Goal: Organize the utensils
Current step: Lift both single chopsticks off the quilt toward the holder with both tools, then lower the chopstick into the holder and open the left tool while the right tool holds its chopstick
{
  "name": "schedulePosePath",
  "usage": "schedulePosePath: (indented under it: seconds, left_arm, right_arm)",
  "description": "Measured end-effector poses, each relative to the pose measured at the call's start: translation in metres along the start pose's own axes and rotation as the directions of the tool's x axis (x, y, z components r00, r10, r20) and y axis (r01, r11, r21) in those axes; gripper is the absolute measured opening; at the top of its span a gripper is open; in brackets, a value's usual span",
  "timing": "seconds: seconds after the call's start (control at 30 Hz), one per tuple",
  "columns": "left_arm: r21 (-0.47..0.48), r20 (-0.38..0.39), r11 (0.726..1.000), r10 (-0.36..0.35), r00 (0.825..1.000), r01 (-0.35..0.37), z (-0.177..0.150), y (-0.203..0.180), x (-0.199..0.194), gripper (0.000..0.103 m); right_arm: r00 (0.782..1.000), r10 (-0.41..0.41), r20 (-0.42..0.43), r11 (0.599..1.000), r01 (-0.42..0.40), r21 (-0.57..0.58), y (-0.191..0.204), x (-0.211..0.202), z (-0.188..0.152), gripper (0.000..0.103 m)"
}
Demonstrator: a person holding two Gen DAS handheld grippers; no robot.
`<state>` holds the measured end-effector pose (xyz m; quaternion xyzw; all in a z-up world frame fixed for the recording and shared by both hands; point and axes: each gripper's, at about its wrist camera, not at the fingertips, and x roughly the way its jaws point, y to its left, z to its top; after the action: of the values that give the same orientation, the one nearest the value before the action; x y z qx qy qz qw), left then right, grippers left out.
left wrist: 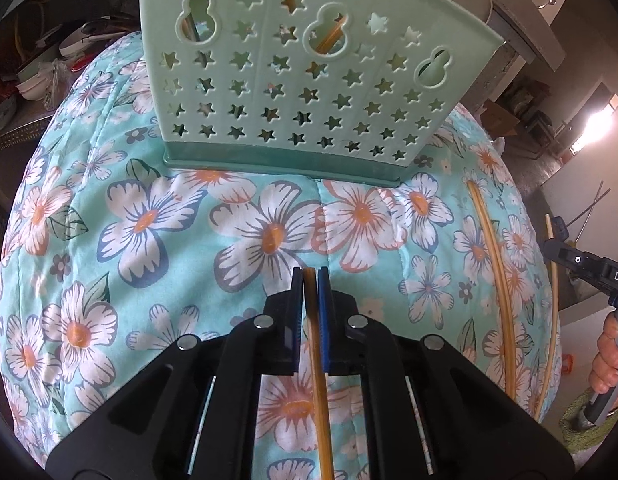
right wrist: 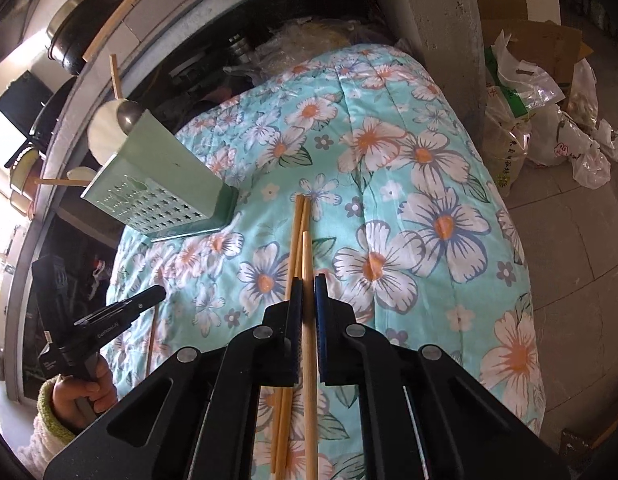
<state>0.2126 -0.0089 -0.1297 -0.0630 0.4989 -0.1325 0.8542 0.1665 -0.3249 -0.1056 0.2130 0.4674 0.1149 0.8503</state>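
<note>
The left tool (left wrist: pixel 310 276) pinches 1 bamboo chopstick (left wrist: pixel 315 344) between its blue pads, held above the floral quilt (left wrist: pixel 157 216). Ahead of it, near the quilt's far edge, the mint-green perforated utensil holder (left wrist: pixel 293 80) stands upright with chopsticks and a white spoon inside. The right tool (right wrist: pixel 308 284) has its pads close on either side of another chopstick (right wrist: pixel 307 264); whether they grip it I cannot tell. Just beside that one, 2 more chopsticks (right wrist: pixel 295 240) lie together on the quilt, near its right edge.
</note>
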Motion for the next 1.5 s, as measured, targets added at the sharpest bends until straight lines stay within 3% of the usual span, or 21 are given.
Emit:
schedulePosePath:
  seconds: [0.4, 0.73, 0.9, 1.17, 1.37, 1.5]
  left_arm:
    - [0.013, 0.156, 0.995, -0.098, 0.983, 0.097, 0.009, 0.0, -0.087, 0.006]
    - [-0.024, 0.232, 0.975, -0.21, 0.95, 0.222, 0.022, 0.031, -0.148, 0.006]
    - [-0.008, 0.341, 0.97, -0.224, 0.913, 0.241, 0.037, 0.04, -0.185, 0.006]
    - [0.09, 0.554, 0.967, -0.247, 0.795, 0.239, 0.085, 0.028, -0.251, 0.005]
    - [0.112, 0.608, 0.969, -0.242, 0.756, 0.219, 0.116, 0.018, -0.273, 0.005]
    - [0.111, 0.635, 0.975, -0.217, 0.741, 0.191, 0.129, 0.018, -0.278, 0.005]
  right_arm:
    - [0.979, 0.182, 0.093, 0.979, -0.172, -0.105, 0.064, -0.059, 0.007, 0.006]
    - [0.972, 0.199, 0.127, 0.963, -0.17, -0.209, 0.104, -0.069, 0.002, 0.006]
    - [0.972, 0.203, 0.121, 0.96, -0.174, -0.219, 0.109, -0.067, 0.001, 0.006]
    - [0.973, 0.203, 0.113, 0.961, -0.176, -0.212, 0.109, -0.063, 0.001, 0.006]
    - [0.975, 0.195, 0.111, 0.967, -0.171, -0.189, 0.1, -0.061, 0.004, 0.006]
    - [0.975, 0.195, 0.103, 0.97, -0.176, -0.166, 0.093, -0.055, 0.007, 0.006]
